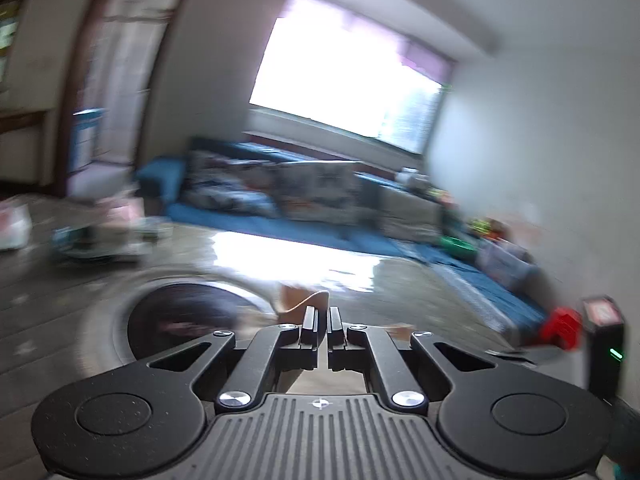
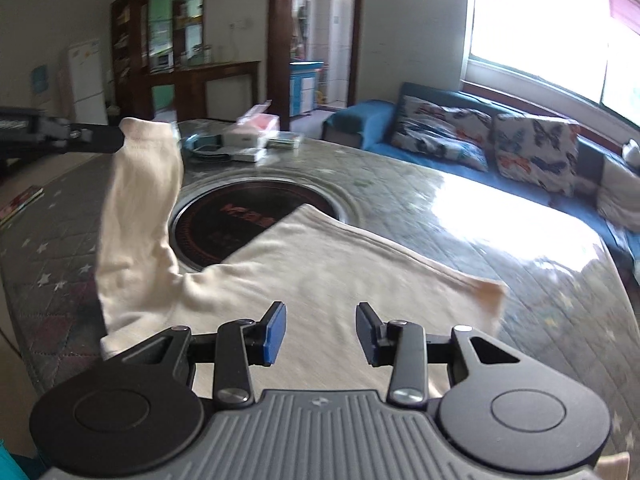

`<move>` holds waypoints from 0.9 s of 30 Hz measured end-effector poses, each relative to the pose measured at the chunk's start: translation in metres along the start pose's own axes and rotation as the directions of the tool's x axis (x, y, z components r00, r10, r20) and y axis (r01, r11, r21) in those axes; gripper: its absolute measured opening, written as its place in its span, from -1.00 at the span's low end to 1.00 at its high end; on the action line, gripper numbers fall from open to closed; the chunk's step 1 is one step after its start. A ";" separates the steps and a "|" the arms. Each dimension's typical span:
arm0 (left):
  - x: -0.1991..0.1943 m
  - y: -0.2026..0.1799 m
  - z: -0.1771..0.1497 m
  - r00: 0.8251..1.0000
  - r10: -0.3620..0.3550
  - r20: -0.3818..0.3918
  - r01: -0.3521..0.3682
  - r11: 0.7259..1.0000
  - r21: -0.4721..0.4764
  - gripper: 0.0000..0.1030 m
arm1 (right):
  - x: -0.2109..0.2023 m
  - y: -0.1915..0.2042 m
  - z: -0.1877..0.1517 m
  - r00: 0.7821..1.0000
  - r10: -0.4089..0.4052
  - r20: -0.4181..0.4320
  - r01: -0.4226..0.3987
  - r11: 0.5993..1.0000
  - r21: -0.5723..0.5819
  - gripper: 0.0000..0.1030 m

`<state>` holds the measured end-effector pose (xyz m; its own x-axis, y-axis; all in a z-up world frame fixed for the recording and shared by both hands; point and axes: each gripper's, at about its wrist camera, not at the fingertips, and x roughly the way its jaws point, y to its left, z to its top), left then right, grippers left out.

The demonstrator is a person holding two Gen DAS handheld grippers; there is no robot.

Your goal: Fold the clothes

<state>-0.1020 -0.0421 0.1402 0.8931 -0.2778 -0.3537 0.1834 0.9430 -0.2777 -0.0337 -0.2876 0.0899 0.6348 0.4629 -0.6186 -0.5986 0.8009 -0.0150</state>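
cream t-shirt (image 2: 320, 292) spread on the round table (image 2: 520, 288), directly ahead of and under the right gripper (image 2: 320, 330), partly covering the dark induction hob (image 2: 240, 216) set into the tabletop. one edge or sleeve lifted well up and away to the left, pinched by the left gripper (image 2: 116, 140); held high probably so that this flap can be carried over the flat body for a fold.

in the left wrist view, left gripper (image 1: 323, 320) drawn narrow, fingers nearly together, with a scrap of cream cloth (image 1: 304, 300) showing just past the tips; consistent with clamping the cloth, though heavily blurred.

right gripper wide apart, blue pads (image 2: 276, 332) facing each other, gripping nothing, poised just above the near part of the shirt; likely kept there to pin or catch the cloth while the other side swings over.

beyond the hob, boxes (image 2: 252, 136) and small clutter at the far rim, well clear of the shirt. blue sofa (image 2: 372, 124) with butterfly cushions (image 2: 440, 128) off to the right, beyond the table.
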 end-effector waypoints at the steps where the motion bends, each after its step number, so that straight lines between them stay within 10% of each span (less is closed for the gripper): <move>1: 0.005 -0.009 -0.003 0.999 -0.034 -0.014 0.034 0.999 0.014 -0.92 | -0.002 -0.005 -0.002 1.000 -0.006 -0.001 0.006 1.000 0.015 -0.25; 10: 0.052 -0.047 -0.055 0.952 -0.180 -0.248 0.210 0.972 0.103 -0.78 | -0.011 -0.039 -0.031 0.996 -0.066 -0.061 0.072 0.991 0.109 -0.25; 21: 0.034 0.045 -0.073 0.948 0.101 -0.302 -0.081 0.994 0.077 -0.53 | 0.001 -0.030 -0.050 0.992 0.060 -0.112 -0.044 0.988 0.148 -0.25; 27: 0.006 0.064 -0.085 0.944 0.109 -0.311 -0.093 0.994 0.066 -0.10 | 0.011 -0.018 -0.060 0.984 0.082 -0.161 -0.059 0.988 0.140 -0.30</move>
<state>-0.1194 0.0011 0.0447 0.7354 -0.2169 -0.6419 0.1266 0.9747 -0.1843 -0.0453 -0.3194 0.0358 0.4967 0.4594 -0.7364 -0.5605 0.8175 0.1319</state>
